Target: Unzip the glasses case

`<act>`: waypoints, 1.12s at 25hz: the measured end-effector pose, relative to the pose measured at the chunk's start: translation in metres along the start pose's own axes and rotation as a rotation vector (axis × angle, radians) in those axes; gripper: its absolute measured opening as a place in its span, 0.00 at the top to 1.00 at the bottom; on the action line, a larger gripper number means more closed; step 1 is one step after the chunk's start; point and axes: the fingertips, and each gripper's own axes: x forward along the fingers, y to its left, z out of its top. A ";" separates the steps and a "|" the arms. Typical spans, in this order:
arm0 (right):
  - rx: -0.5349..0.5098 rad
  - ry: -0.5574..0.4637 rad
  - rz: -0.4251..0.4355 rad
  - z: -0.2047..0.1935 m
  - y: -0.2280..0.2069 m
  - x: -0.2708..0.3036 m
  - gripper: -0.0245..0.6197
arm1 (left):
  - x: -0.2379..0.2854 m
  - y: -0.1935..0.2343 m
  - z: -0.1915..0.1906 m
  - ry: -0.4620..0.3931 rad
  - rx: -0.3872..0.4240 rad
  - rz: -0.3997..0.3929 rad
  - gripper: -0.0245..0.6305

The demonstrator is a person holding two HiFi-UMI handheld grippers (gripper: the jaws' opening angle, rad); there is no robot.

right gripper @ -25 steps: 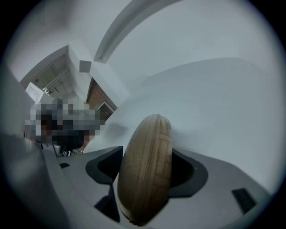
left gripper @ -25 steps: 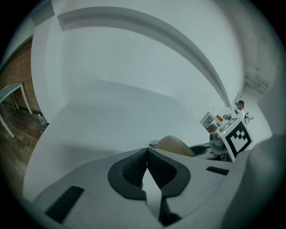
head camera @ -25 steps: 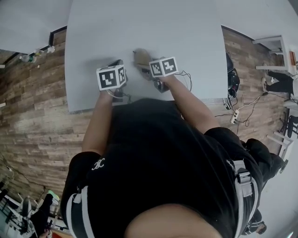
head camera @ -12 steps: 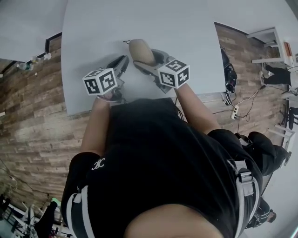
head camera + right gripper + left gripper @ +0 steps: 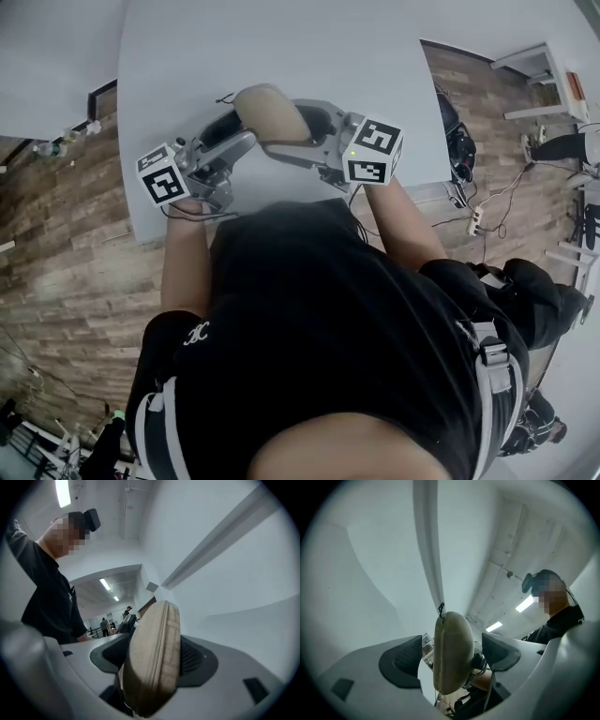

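Head view: glasses case (image 5: 270,114) held above the tabletop (image 5: 187,56), right gripper (image 5: 298,131) clamped on it. Left gripper (image 5: 230,136) jaws just opened and straddle the case, pads clear. Suggest left pinches only the zipper pull (image 5: 441,607). Case looks zipped; contents unseen.

Black short-sleeved top (image 5: 309,309), small white emblem (image 5: 198,330) on the left sleeve; grey-white webbing straps (image 5: 484,370) at both hips, one buckled. Left gripper (image 5: 450,656) and right gripper (image 5: 152,658): grey moulded shells, black ribbed pads (image 5: 401,660), black-and-white marker cube (image 5: 161,176) each; green light (image 5: 352,153) on the right cube.
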 end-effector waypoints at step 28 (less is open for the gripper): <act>-0.399 0.237 -0.191 -0.028 -0.009 -0.007 0.46 | 0.032 0.009 -0.006 0.355 0.714 0.288 0.39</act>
